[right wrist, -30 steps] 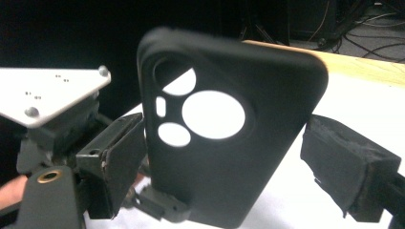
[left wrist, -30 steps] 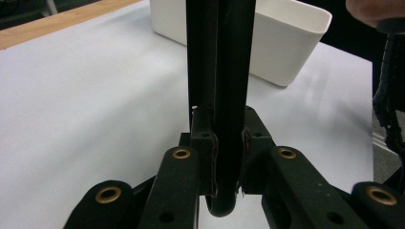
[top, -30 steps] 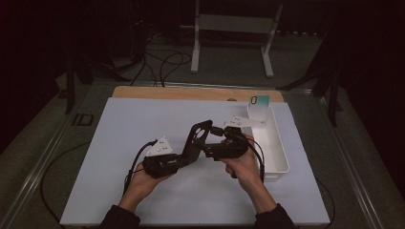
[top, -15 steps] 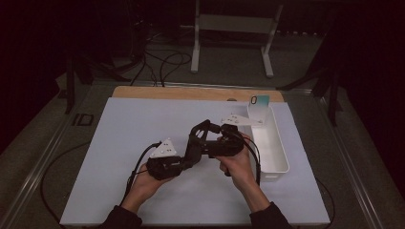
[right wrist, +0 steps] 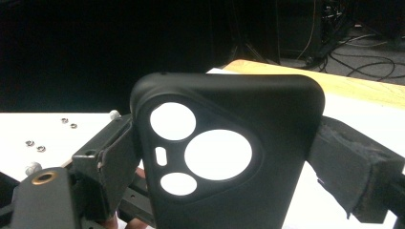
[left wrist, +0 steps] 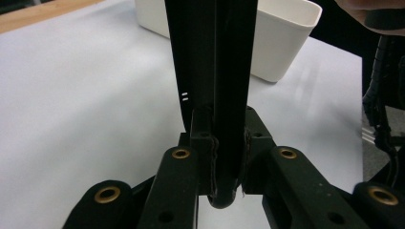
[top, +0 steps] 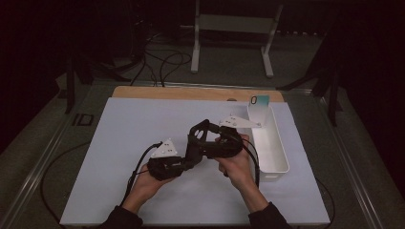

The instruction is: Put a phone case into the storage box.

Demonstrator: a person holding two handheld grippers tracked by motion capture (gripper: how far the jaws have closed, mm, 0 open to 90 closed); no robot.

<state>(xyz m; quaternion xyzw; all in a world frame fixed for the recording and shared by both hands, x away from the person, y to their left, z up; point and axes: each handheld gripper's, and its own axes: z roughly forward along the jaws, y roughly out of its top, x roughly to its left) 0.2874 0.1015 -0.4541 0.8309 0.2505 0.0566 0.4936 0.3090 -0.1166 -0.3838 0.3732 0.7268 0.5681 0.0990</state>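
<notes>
One black soft-plastic phone case (right wrist: 224, 157) with three round camera cut-outs and a small oval slot is held in the air above the middle of the white surface (top: 119, 143), just left of the tub. In the right gripper view the right tongs (right wrist: 219, 157) pinch it by its two long sides, padded jaws pressed against it; its lower end is cut off by the picture's bottom edge. In the left gripper view the case shows edge-on as a dark upright strip, its top out of frame, and the left tongs (left wrist: 224, 157) grip its bottom end, jaws closed on its two faces. From the high view the case is hard to make out among the two black grippers, which meet nose to nose. One long white rectangular plastic tub (top: 272, 148) lies along the right edge of the surface, with one small teal-topped card (top: 260, 101) at its far end, its detail too small to read.
</notes>
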